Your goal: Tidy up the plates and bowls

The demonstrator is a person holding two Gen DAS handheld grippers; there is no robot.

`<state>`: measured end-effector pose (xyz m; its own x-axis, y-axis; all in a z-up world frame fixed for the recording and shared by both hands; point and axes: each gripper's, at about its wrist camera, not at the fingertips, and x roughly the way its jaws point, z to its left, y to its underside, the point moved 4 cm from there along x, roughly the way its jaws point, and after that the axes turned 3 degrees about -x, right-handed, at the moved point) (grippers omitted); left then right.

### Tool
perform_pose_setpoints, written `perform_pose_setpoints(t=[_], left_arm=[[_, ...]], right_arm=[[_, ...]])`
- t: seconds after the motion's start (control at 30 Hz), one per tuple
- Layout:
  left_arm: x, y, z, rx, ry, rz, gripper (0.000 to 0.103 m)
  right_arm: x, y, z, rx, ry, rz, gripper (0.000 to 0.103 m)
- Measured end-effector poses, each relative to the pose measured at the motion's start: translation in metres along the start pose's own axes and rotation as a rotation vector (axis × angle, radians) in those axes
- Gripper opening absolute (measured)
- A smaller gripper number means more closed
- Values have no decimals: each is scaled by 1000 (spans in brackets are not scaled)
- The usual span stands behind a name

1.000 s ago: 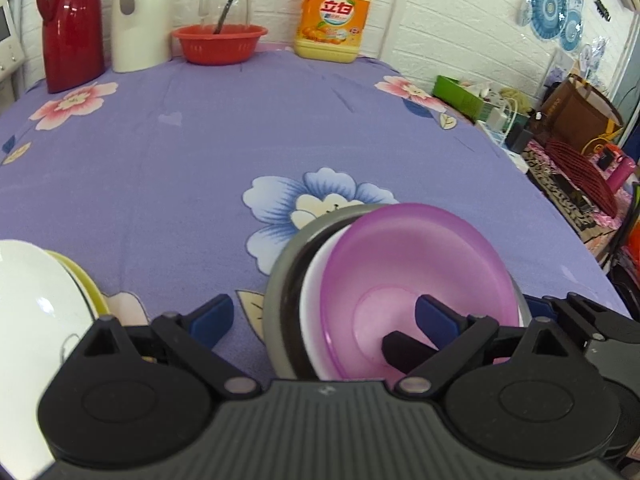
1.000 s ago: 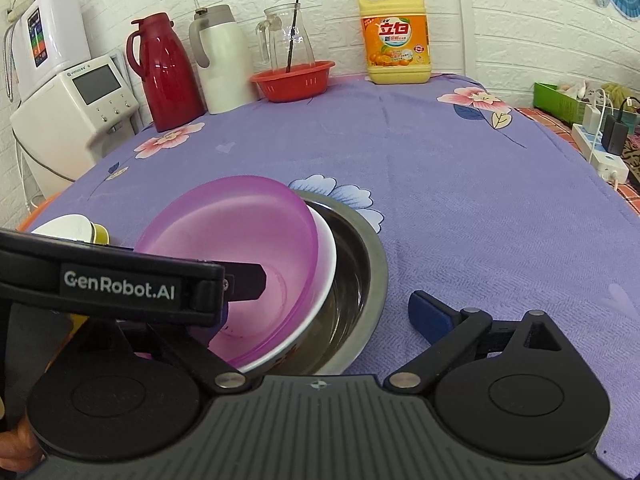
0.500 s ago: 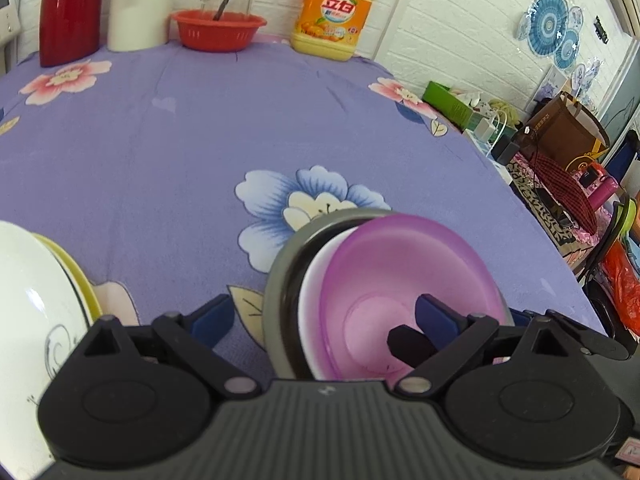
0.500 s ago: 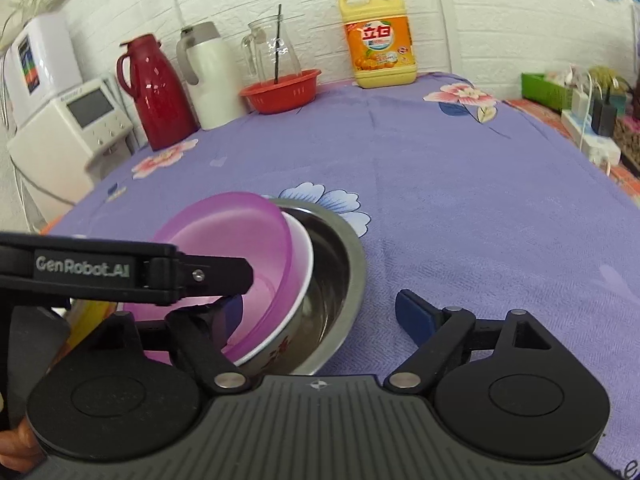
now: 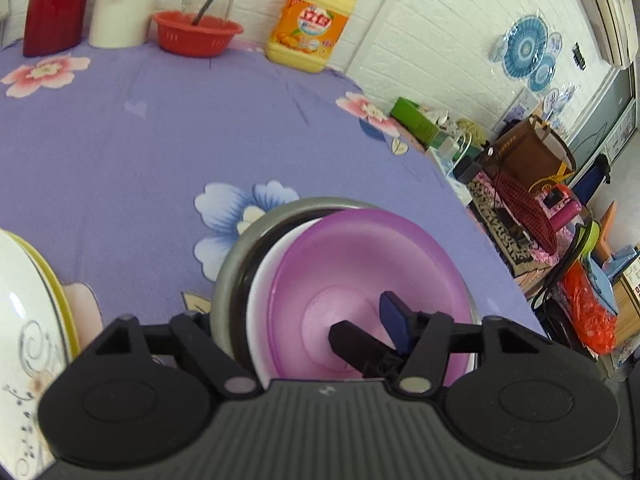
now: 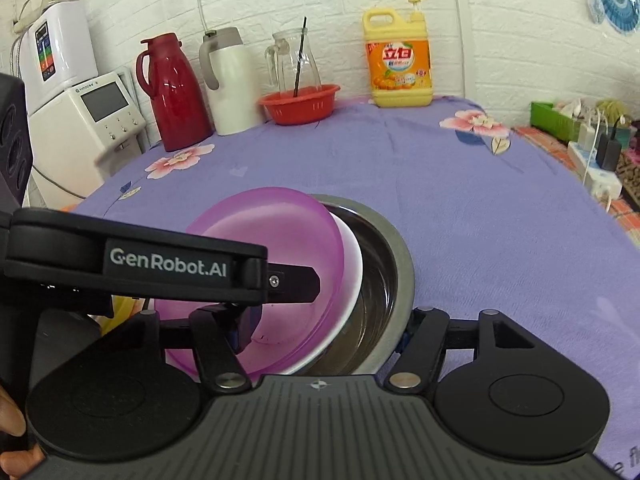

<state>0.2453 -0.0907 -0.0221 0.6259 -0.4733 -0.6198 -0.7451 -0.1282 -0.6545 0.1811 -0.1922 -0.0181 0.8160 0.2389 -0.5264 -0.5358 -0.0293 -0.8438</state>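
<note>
Tilting toward steel bowl's (image 6: pixel 396 264) left side, translucent purple bowl (image 5: pixel 372 276) is nested in white bowl (image 6: pixel 354 264) inside it, on bench (image 6: pixel 480 208). Left claw (image 5: pixel 296 316) appears clamped across stack's near rims, left finger hidden. Right claw (image 6: pixel 326 328) likewise, right finger hidden behind steel rim.

A translucent glossy plastic purple bowl (image 6: pixel 276 248) sits in a shiny metal basin (image 6: pixel 384 280) on matt cloth tablecloth (image 6: pixel 460 208).

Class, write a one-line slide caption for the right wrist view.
Translucent purple plastic bowl nested in a white bowl inside a stainless steel basin on a purple floral tablecloth.
</note>
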Motion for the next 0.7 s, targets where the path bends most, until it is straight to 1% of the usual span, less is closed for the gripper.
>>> perform_pose_setpoints(t=[0.07,0.13,0.23,0.33,0.47,0.57,0.63,0.7], left_arm=[[-13,-6,3,-4,-3,-29,62],[-30,-12,11,-7,-22,-69,62],[-59,-18,33,-19,-79,-124,62],[-89,-20,62,-44,-153,-166,62],[-123,-11,106,-104,-253,-191,62],[-142,0,137,-159,-311,-199,62],[-148,7,151,-178,-331,-198,62],[-149,11,162,-198,-329,-191,62]], right_arm=[[-4,-8,8,-21,-7,-18,103],[-5,-16,20,-42,-30,-35,103],[-3,-27,48,-75,-90,-54,103],[5,-33,82,-104,-173,-61,103],[20,-32,132,-142,-297,-30,103],[29,-25,162,-166,-365,8,103],[33,-19,175,-177,-394,35,103],[36,-16,184,-185,-404,58,103]])
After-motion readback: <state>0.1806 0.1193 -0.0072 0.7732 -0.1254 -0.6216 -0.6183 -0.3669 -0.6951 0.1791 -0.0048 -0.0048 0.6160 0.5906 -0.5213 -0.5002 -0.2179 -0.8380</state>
